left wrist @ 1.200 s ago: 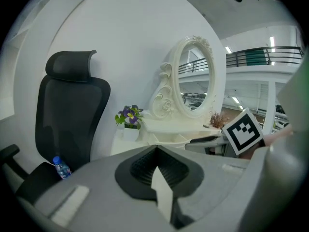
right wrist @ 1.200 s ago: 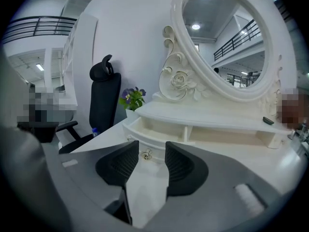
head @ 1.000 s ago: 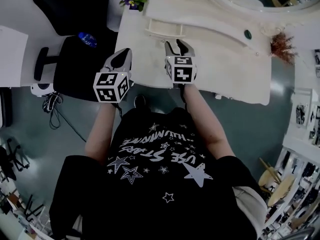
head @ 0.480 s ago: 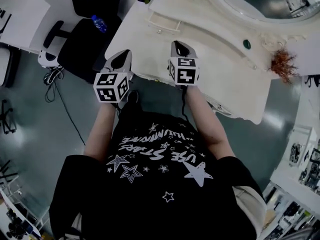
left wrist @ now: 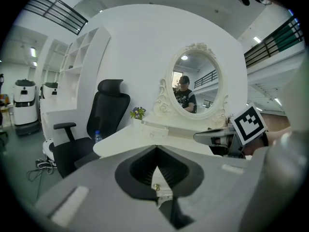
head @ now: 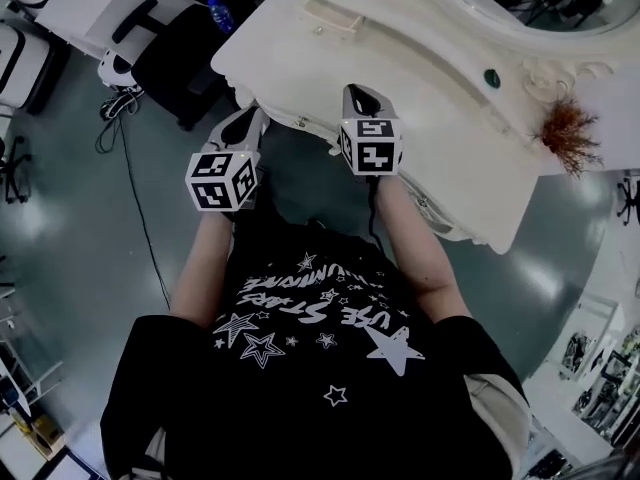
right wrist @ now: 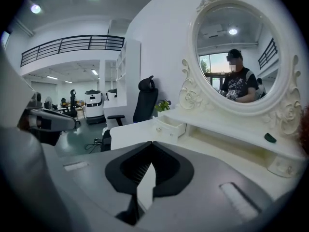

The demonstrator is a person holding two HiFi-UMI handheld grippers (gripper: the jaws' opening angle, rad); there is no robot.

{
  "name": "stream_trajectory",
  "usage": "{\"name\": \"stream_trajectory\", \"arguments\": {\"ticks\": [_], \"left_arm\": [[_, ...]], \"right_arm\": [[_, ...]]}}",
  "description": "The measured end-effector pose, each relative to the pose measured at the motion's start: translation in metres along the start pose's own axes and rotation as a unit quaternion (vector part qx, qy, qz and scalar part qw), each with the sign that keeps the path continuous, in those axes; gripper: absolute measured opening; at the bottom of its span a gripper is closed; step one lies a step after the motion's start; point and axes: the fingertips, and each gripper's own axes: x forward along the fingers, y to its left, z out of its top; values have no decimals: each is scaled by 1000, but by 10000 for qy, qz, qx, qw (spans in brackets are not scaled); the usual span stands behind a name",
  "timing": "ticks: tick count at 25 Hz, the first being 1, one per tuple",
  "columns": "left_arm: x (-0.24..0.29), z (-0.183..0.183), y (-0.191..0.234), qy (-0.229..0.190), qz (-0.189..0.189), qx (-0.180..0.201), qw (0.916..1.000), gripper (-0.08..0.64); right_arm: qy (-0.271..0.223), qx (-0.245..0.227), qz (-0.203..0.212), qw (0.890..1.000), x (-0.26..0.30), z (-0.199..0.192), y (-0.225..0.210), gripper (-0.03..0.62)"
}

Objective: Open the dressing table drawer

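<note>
Left tool [head: 250, 120] clenched, tips together, nothing gripped; hovers at near-left edge of white dressing table [head: 430, 88]. Right tool [head: 361, 95] also clenched, empty, over table's near edge. Small drawer [head: 331, 14] with knob sits far left on table, left of oval mirror [right wrist: 236, 57], apart from both tools. Black office chair [head: 185, 48] left of table.
</note>
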Motion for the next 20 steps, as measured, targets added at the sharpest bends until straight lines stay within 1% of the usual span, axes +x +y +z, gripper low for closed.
{"name": "stream_trajectory", "arguments": {"ticks": [5, 10, 15, 20], "left_arm": [[-32, -15, -20, 41, 172, -48, 9998, 2], [-55, -27, -22, 72, 297, -169, 9994, 1], [-76, -43, -21, 82, 321, -304, 9990, 2], [-104, -59, -20, 112, 248, -365, 9990, 1]], "right_arm": [[-18, 46, 271, 9996, -25, -12, 11, 26], [-22, 84, 421, 9991, -34, -18, 27, 26], [89, -69, 528, 9985, -42, -31, 49, 26], [163, -84, 531, 9984, -58, -46, 76, 26]]}}
